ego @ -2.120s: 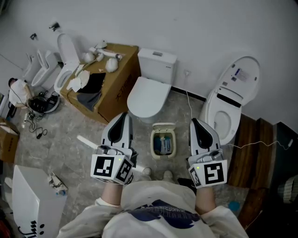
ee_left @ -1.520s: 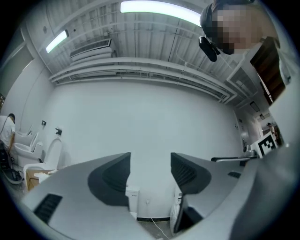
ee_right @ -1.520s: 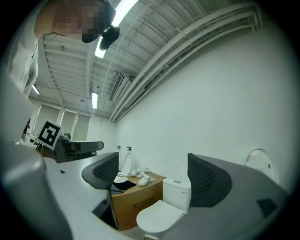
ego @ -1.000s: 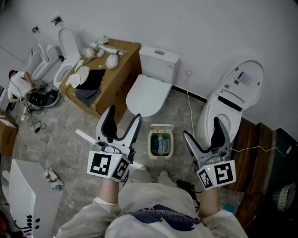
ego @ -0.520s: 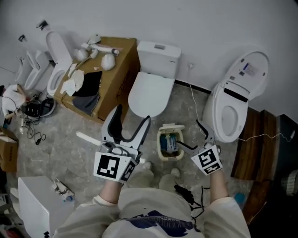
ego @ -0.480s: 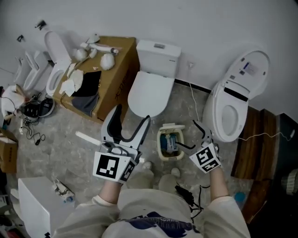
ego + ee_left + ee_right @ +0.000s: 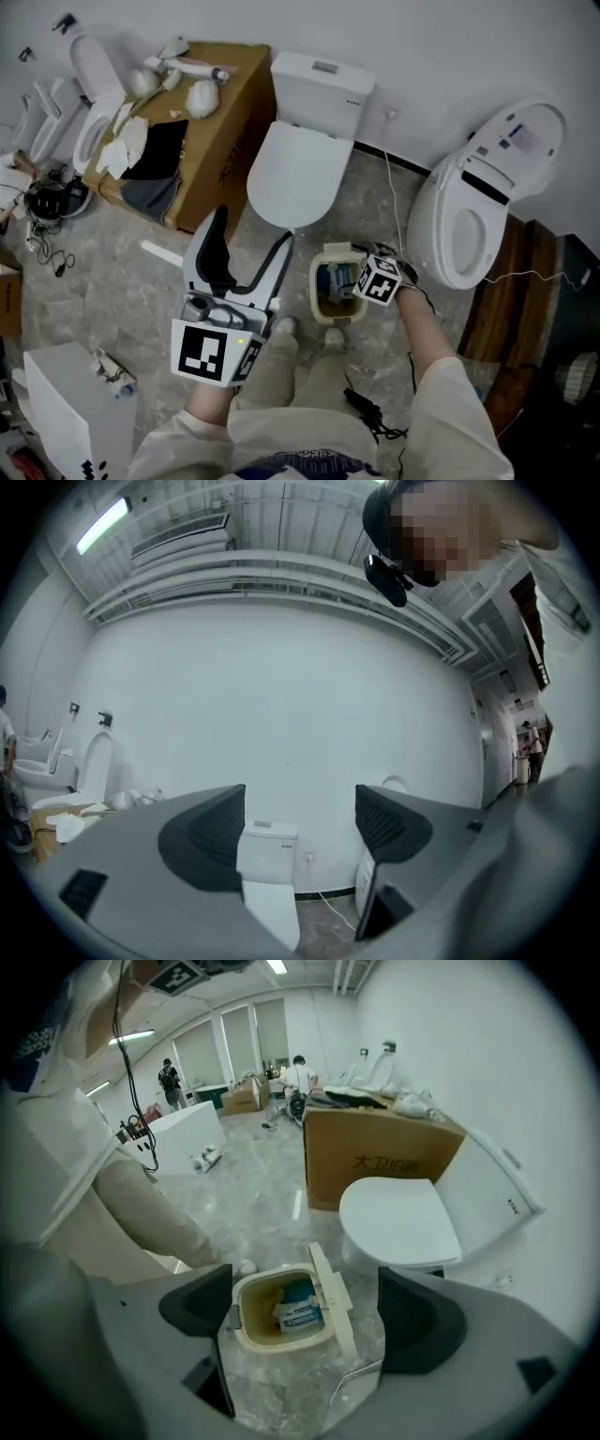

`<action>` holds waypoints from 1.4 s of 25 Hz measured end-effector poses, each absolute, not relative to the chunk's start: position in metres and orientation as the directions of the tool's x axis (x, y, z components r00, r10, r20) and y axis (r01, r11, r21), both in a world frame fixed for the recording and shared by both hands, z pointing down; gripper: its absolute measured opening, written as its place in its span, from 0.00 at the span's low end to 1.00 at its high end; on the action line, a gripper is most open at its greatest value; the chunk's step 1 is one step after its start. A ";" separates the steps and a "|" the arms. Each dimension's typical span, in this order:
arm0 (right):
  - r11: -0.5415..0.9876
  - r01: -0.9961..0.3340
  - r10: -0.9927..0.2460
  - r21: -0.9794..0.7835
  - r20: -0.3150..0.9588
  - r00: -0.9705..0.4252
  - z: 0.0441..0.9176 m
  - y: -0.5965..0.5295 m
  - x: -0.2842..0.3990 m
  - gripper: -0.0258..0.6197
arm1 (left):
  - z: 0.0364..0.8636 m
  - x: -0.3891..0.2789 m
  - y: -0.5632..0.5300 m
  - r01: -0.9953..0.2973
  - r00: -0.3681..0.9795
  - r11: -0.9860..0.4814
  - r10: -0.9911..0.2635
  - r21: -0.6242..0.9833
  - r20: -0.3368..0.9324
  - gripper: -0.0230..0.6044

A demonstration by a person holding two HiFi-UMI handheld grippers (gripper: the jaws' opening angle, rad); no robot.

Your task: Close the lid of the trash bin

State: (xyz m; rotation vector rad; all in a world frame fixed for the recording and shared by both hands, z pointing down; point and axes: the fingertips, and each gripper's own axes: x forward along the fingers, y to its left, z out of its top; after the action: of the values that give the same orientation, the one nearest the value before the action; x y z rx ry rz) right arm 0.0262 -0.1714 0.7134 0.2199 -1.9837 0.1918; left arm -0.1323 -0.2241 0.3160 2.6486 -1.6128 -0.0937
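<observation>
The small cream trash bin (image 7: 317, 292) stands on the floor between two toilets, its lid (image 7: 339, 249) hinged up on the far side. A blue-and-white packet (image 7: 292, 1314) lies inside. My right gripper (image 7: 367, 272) is low over the bin's right rim. In the right gripper view its jaws are open, and the bin (image 7: 251, 1333) and upright lid (image 7: 331, 1299) sit between them. My left gripper (image 7: 249, 255) is held up to the left of the bin, open and empty. In the left gripper view the left gripper (image 7: 295, 832) faces the white wall.
A white toilet (image 7: 295, 173) with its seat lid down stands just behind the bin. A second toilet (image 7: 478, 220) with its lid raised is to the right. A cardboard box (image 7: 202, 112) sits at the left, a cable (image 7: 398, 202) runs along the floor, and my shoes (image 7: 281, 328) are near the bin.
My right gripper has dropped and moved left, from beside the right toilet to just over the bin. The left gripper stays raised and open. The lid is still up.
</observation>
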 end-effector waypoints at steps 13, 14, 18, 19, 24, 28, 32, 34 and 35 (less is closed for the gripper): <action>0.956 -0.174 0.166 -0.235 0.927 -0.336 0.801 -0.163 0.027 0.79 | 0.365 -0.130 -0.250 -0.922 0.383 -0.380 -0.923 0.080 0.033 0.59; 0.955 -0.166 0.180 -0.244 0.927 -0.329 0.802 -0.159 0.029 0.79 | 0.366 -0.129 -0.250 -0.923 0.380 -0.377 -0.924 0.077 0.034 0.59; 0.953 -0.159 0.192 -0.257 0.920 -0.341 0.802 -0.146 0.032 0.77 | 0.371 -0.126 -0.248 -0.927 0.372 -0.369 -0.928 0.073 0.035 0.59; 0.953 -0.161 0.189 -0.257 0.918 -0.347 0.804 -0.142 0.032 0.77 | 0.372 -0.125 -0.246 -0.928 0.369 -0.365 -0.929 0.075 0.037 0.59; 0.932 -0.209 0.193 -0.297 0.892 -0.408 0.806 -0.115 0.025 0.77 | 0.389 -0.120 -0.239 -0.933 0.352 -0.345 -0.934 0.104 0.061 0.59; 0.904 -0.261 0.205 -0.339 0.879 -0.431 0.814 -0.084 0.024 0.77 | 0.402 -0.115 -0.231 -0.930 0.356 -0.347 -0.932 0.122 0.070 0.59; 0.894 -0.294 0.182 -0.337 0.875 -0.448 0.827 -0.064 0.021 0.78 | 0.412 -0.119 -0.224 -0.931 0.353 -0.343 -0.932 0.124 0.077 0.59; 0.888 -0.314 0.171 -0.337 0.874 -0.454 0.833 -0.056 0.020 0.78 | 0.417 -0.122 -0.219 -0.933 0.349 -0.338 -0.934 0.125 0.079 0.59; 0.883 -0.323 0.170 -0.340 0.875 -0.454 0.835 -0.052 0.020 0.78 | 0.419 -0.123 -0.216 -0.934 0.347 -0.336 -0.934 0.124 0.081 0.59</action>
State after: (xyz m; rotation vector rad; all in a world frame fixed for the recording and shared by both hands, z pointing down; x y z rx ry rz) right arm 0.0200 -0.0518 0.8351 0.1120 -1.9628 0.5683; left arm -0.1232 -0.2162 0.4193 2.4529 -1.7152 -0.0070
